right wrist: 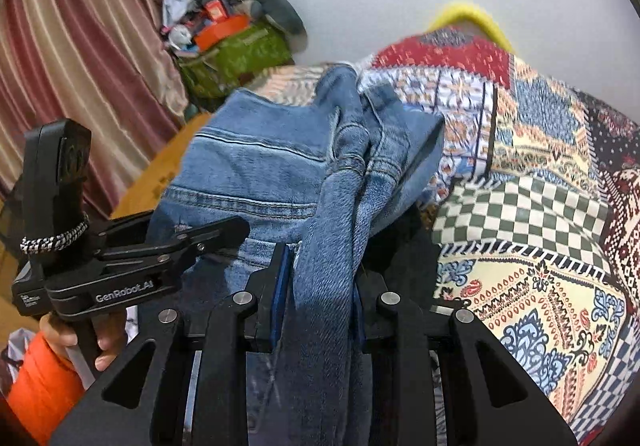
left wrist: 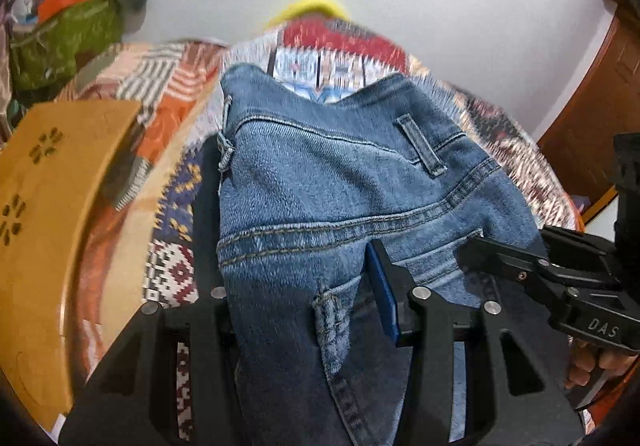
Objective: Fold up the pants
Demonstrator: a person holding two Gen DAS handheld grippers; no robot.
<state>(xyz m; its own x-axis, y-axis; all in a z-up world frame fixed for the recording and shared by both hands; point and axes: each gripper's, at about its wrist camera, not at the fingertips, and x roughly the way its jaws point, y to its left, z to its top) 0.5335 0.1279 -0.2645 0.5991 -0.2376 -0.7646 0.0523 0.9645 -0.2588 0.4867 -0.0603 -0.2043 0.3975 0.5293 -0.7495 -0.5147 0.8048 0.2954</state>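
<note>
Blue denim pants [left wrist: 320, 182] are lifted off a patchwork bedspread [left wrist: 176, 118]. My left gripper [left wrist: 296, 246] is shut on the waistband area, with denim bunched between its jaws near a belt loop. My right gripper [right wrist: 320, 258] is shut on a twisted fold of the pants [right wrist: 328, 206], which drape over its fingers. The right gripper also shows at the right of the left wrist view [left wrist: 560, 278], gripping the denim edge. The left gripper shows at the left of the right wrist view [right wrist: 132, 258], clamped on the cloth. The pant legs are hidden below.
A wooden headboard [left wrist: 48, 214] stands to the left. A green bag with clutter [right wrist: 236, 54] sits against the white wall. A yellow cushion [right wrist: 472, 18] lies at the far bed edge. A striped curtain [right wrist: 80, 46] hangs at left. A wooden door [left wrist: 592, 114] is at right.
</note>
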